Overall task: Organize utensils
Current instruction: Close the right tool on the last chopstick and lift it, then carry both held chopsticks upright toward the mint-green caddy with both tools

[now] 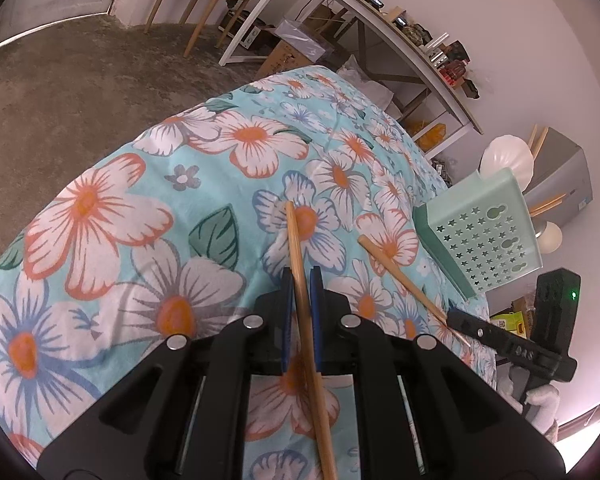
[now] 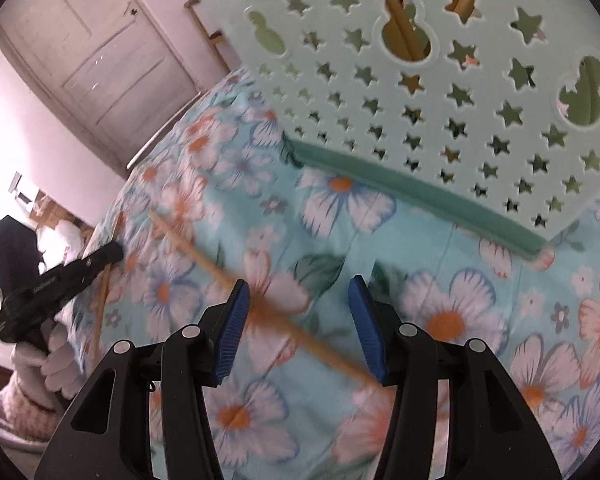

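Already the left gripper has its jaws clenched on one wooden chopstick, lifted over the floral bench cloth. At two o'clock the second chopstick lies between the right gripper's released jaws, probably ready for pinching, below the mint star-holed utensil basket.

The floral cloth is viewed closely and obliquely downward from both wrist cameras. The pale green basket is seen farther off from the left wrist, and close from the right. Both are shared.
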{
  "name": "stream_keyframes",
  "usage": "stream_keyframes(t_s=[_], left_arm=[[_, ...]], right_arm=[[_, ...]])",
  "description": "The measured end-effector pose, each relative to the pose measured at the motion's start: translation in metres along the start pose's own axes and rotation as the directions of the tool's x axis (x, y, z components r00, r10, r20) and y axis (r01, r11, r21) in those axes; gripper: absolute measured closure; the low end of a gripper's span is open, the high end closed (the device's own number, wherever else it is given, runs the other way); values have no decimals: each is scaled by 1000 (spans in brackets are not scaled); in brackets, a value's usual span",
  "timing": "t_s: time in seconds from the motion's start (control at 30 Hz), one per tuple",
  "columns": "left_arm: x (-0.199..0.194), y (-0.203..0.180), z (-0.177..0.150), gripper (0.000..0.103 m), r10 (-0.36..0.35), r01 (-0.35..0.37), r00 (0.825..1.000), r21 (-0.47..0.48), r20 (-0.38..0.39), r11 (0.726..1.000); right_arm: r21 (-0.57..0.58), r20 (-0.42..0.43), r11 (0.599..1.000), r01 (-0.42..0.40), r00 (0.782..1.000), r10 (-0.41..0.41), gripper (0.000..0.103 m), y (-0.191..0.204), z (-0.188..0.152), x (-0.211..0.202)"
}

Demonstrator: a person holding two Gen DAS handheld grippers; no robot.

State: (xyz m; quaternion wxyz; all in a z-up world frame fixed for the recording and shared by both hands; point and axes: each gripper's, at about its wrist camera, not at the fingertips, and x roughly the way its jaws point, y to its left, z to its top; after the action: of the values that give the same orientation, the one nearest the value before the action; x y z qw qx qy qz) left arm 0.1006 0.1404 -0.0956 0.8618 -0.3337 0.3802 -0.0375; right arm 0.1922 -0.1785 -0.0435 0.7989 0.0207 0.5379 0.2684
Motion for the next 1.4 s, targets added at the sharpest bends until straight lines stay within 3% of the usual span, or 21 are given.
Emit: stream_keyframes(t_s=[0.17,0.3,0.5,0.6,0.73,1.03,1.27,1.33,1.4], left_arm=[[2,0,-1,95,-2,2,1000,-1,2,1000],[2,0,-1,95,-4,4,1000,-1,2,1000],[2,1,-1,95,-3,3,1000,1,5,1000],[4,0,-1,95,-2,2,1000,0,4,1000],[3,1,-1,95,-3,3,1000,0,6,1000],[4,-1,0,96,-17,17,1000,-22,-9,1000],[9,-8,-1,96,-33,32,998,-20,-51,999],[10,-7,2,96,-39,37,997,-25,-66,999],[10,-6,4,95,-40,38,996,-21,-81,999]], right_arm=[[-41,-54,999,-12,998,10,52,15,-19,-6],[-39,-76,997,-72,995,69,52,26,-31,-13],[-51,-31,998,23,999,-25,53,35,-24,-3],[-111,-19,990,90,995,-93,65,46,-25,7],[-121,-9,987,102,995,-104,88,47,-27,7],[-32,-5,997,63,998,-64,96,31,-54,-18],[2,-48,1000,16,999,-16,92,23,-72,-32],[-6,-31,1000,24,999,-25,73,23,-70,-37],[-7,-4,1000,21,1000,-21,68,23,-63,-41]])
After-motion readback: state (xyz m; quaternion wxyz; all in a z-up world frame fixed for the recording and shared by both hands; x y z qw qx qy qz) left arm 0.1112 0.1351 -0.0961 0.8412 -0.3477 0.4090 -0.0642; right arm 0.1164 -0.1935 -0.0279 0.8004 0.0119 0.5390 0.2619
